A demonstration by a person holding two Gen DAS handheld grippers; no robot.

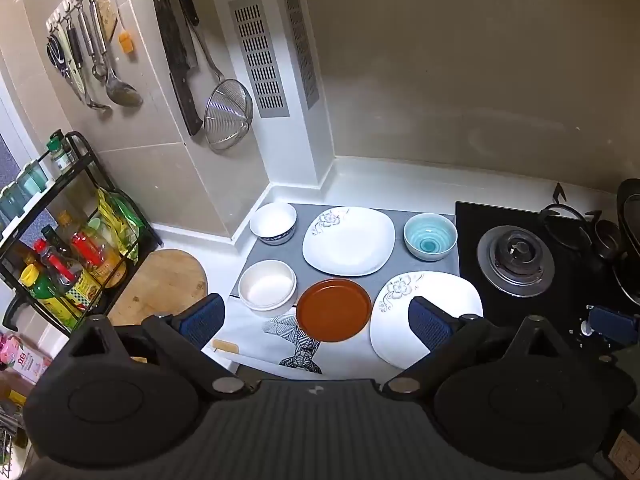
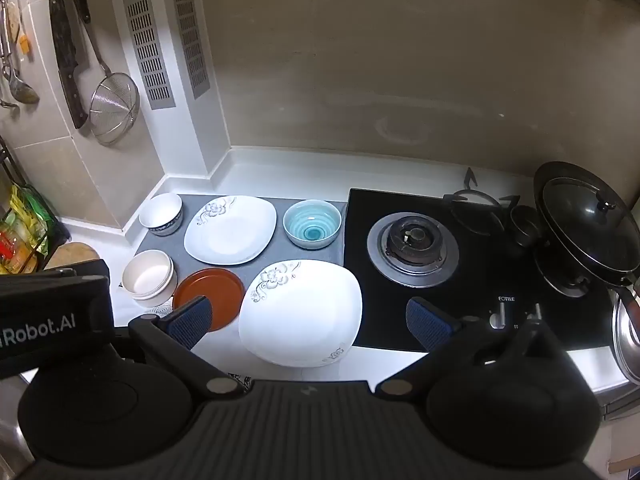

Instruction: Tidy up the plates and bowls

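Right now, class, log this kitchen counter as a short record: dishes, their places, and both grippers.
plates: two white square plates, one brown round plate
bowls: blue bowl, white bowl, cream bowls stacked
mat: grey mat under the far dishes
left gripper: open, empty
right gripper: open, empty

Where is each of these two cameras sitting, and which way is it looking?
Left wrist: on the left gripper, angled down at the brown plate; its open fingers show.
Right wrist: on the right gripper, angled down at the near white plate and stove; its open fingers show.
Shared: both see the teal bowl.
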